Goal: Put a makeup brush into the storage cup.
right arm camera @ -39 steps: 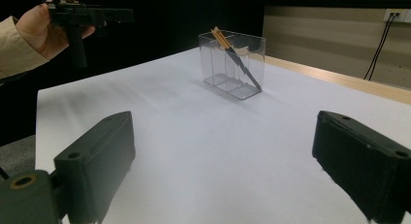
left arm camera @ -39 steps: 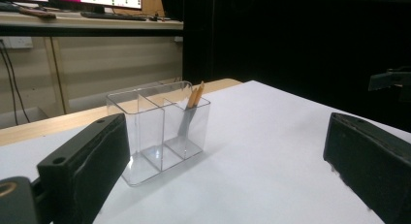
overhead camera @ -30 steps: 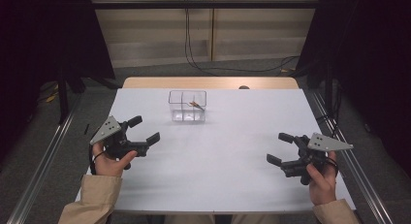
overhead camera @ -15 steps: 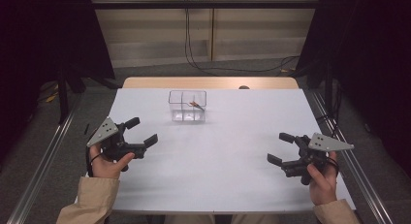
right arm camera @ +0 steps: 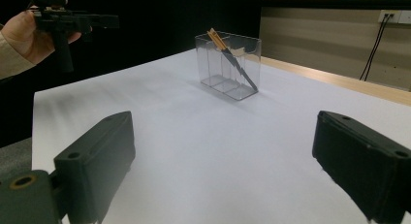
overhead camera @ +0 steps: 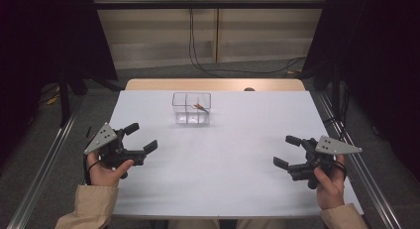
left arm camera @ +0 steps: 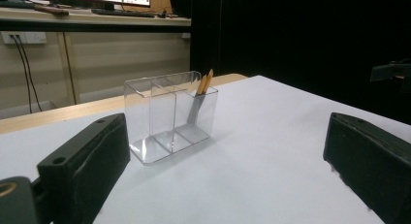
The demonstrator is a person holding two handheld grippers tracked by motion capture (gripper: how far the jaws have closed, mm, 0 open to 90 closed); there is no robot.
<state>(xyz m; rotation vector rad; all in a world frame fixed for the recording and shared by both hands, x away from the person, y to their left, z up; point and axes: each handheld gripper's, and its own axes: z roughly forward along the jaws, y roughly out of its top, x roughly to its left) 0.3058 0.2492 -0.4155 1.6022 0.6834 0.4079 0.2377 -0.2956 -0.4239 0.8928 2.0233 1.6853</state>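
Note:
A clear plastic organiser with three compartments stands on the white table, toward the far middle. A slim tool with an orange handle leans in its right-hand compartment; in the left gripper view the handle pokes above the organiser's rim. My left gripper hovers open over the table's left side, nothing between its jaws. My right gripper is open over the right side, also holding nothing. In the right gripper view the organiser stands well ahead, with the left gripper beyond it.
A wooden strip edges the table's far side. Metal rails run along both sides of the table. Cables hang down the back wall. Dark curtains flank the scene.
My left gripper has drifted slightly left and nearer the person. The right gripper has hardly moved. Both stay open.

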